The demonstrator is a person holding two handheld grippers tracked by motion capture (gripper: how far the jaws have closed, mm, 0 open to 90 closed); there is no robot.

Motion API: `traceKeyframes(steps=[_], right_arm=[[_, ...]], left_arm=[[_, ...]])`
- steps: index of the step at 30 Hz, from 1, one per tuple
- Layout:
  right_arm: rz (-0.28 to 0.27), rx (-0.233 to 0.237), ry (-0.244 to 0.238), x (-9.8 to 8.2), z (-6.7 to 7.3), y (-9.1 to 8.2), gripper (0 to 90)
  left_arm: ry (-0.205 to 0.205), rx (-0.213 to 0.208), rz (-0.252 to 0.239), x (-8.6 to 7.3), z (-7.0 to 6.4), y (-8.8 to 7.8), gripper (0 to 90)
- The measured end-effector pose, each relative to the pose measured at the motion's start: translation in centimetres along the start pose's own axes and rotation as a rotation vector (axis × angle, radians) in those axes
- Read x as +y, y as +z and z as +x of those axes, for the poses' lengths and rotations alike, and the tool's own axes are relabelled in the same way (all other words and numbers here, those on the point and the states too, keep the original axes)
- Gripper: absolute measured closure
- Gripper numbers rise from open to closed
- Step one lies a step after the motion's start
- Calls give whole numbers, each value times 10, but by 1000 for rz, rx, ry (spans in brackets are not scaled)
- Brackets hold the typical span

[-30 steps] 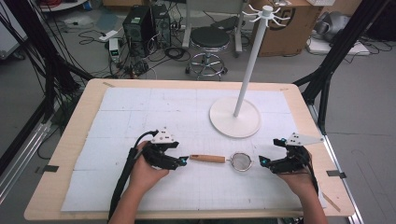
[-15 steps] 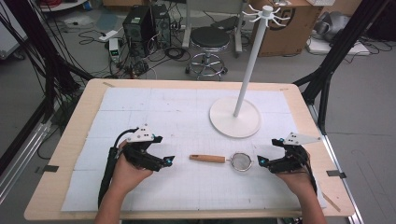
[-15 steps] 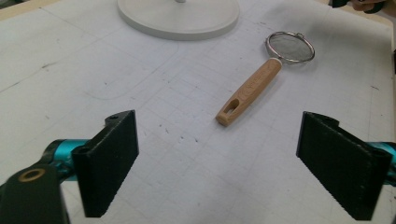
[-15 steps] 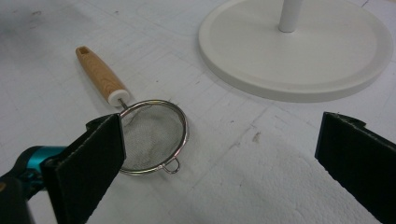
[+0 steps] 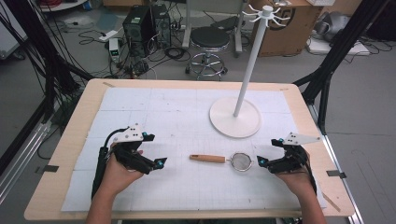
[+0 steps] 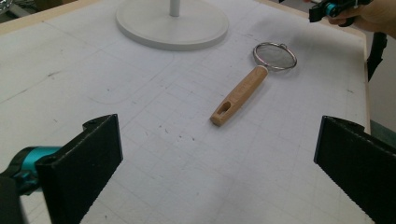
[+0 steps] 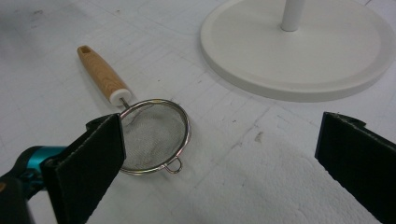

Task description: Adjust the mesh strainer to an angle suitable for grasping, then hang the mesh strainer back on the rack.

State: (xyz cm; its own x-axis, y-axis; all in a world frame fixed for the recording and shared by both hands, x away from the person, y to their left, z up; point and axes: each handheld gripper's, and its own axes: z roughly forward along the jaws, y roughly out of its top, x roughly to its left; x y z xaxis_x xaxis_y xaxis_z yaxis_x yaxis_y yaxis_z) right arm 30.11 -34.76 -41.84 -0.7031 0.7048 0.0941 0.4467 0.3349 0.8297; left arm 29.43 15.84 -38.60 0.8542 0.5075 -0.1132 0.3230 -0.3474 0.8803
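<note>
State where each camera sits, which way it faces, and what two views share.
High view: above the person's side of the table, looking forward and down; both forearms, left gripper, right gripper.
Left gripper view: on the left gripper, looking along its open fingers toward the strainer's handle end.
Right gripper view: on the right gripper, close over the mesh bowl.
All share the strainer and the white stand base.

You have open desk (image 5: pixel 154 112) between both tools; the strainer (image 5: pixel 224 160) lies at centre, and the white stand (image 5: pixel 235 116) blocks your one o'clock.
</note>
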Motion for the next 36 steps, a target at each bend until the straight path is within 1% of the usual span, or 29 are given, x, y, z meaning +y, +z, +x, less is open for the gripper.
traceKeyframes(steps=[5,8,9,12,14,17,20,22,28,32,33,35,36], right_arm=[[-5,8,0,1,1,-1,5],[-4,5,-2,1,1,-1,5],[-5,6,-3,1,2,-1,5],[-9,16,-1,2,4,-2,5],[-13,22,-13,4,6,-1,5],[-13,32,-36,11,11,2,5],[-10,48,-55,19,17,6,5],[1,56,-76,26,21,10,5],[35,74,-136,46,32,22,5],[83,96,-164,60,39,34,6],[97,100,-172,63,41,38,6],[134,104,-179,67,44,45,11],[149,111,-191,70,45,49,52]], left_arm=[[3,9,-9,1,0,-3,16],[5,19,-6,1,2,-4,16],[-3,25,-11,0,2,-4,16],[-1,34,-15,-1,2,-8,16],[-7,36,-28,-1,3,-10,16],[-10,52,-28,-1,4,-12,16],[-10,54,-31,-2,4,-16,16],[-9,62,-33,-3,5,-18,16],[-13,58,-46,-3,6,-23,16],[-18,56,-51,-4,6,-25,16],[-18,62,-52,-4,6,-26,16],[-21,60,-56,-4,7,-27,16],[-22,61,-58,-4,7,-28,16]])
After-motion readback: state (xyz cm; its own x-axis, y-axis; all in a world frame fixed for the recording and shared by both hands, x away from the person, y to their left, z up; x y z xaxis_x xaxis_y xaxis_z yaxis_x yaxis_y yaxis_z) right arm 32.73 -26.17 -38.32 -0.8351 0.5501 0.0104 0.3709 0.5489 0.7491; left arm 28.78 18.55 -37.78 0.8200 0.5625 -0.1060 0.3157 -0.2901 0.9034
